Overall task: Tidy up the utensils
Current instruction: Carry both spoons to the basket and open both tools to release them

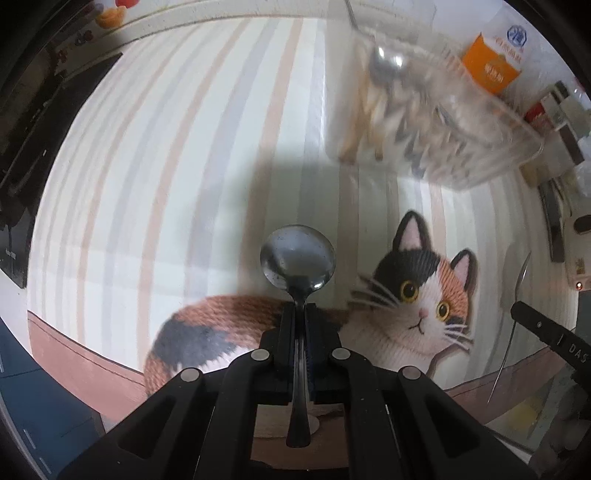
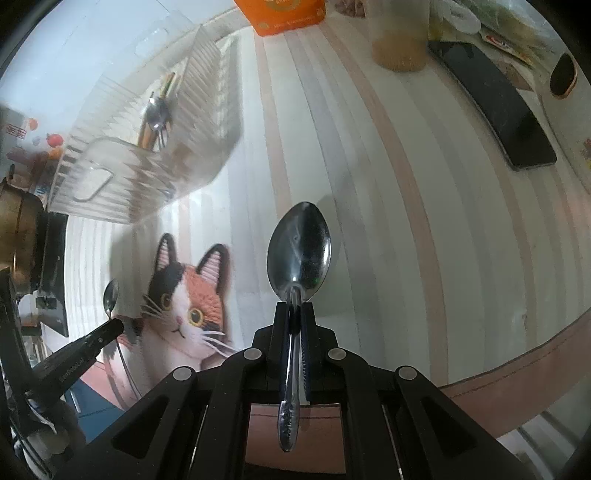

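My left gripper (image 1: 299,309) is shut on the neck of a round-bowled metal spoon (image 1: 297,258), held above the cat-print placemat (image 1: 417,295). The handle runs back between the fingers. My right gripper (image 2: 294,307) is shut on an oval metal spoon (image 2: 300,247) in the same way. A clear ribbed plastic container (image 1: 443,122) stands at the upper right of the left wrist view, with a spoon (image 1: 386,64) and wooden sticks inside. In the right wrist view this container (image 2: 122,158) is at the upper left. Each view shows the other gripper (image 1: 535,325) (image 2: 105,330) at its edge, holding its spoon.
The striped placemat (image 2: 388,184) covers most of the table, with a brown border near its front edge. Behind it stand an orange box (image 2: 284,16), a translucent cup (image 2: 399,40) and a black flat device (image 2: 495,110). Dark items line the left side of the left wrist view.
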Available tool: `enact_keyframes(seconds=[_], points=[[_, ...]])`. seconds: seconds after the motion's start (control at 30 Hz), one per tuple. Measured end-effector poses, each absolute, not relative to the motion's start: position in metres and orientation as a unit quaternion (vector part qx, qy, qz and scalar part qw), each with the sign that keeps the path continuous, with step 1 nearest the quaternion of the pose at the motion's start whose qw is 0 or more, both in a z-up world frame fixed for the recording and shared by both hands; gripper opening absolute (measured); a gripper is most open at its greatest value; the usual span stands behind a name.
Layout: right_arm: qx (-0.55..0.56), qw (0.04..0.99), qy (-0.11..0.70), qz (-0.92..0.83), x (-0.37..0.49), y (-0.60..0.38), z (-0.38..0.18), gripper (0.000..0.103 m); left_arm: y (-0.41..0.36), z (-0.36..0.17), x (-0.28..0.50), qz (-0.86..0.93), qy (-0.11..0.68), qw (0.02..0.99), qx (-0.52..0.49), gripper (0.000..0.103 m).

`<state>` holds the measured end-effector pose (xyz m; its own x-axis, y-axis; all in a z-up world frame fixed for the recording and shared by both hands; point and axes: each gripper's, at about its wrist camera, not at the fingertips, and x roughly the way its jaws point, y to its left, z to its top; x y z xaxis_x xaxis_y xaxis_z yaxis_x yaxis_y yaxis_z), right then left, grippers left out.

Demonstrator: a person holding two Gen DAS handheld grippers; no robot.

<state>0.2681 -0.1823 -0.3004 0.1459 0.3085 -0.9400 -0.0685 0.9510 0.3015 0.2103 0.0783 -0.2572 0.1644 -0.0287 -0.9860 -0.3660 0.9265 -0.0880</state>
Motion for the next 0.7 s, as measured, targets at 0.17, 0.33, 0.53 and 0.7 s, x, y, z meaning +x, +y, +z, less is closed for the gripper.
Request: enact_keyframes(seconds=[0.17, 0.33, 0.53, 0.7], points=[[0.099, 0.757, 0.632, 0.132, 0.265, -0.189, -0.285, 0.006, 0.094, -0.232, 0.203, 0.114, 0.618, 0.76, -0.164, 0.002], [0.104, 0.758, 0.628, 0.143, 0.266, -0.178, -0.269, 0.006, 0.125, -0.2, 0.191, 0.118, 0.599, 0.773, -0.175, 0.002], [0.119, 0.771, 0.604, 0.163, 0.267, -0.171, -0.24, 0.006, 0.134, -0.172, 0.175, 0.123, 0.569, 0.795, -0.172, 0.002], [0.129, 0.783, 0.581, 0.178, 0.273, -0.166, -0.207, 0.006, 0.119, -0.141, 0.199, 0.117, 0.537, 0.819, -0.165, 0.002]])
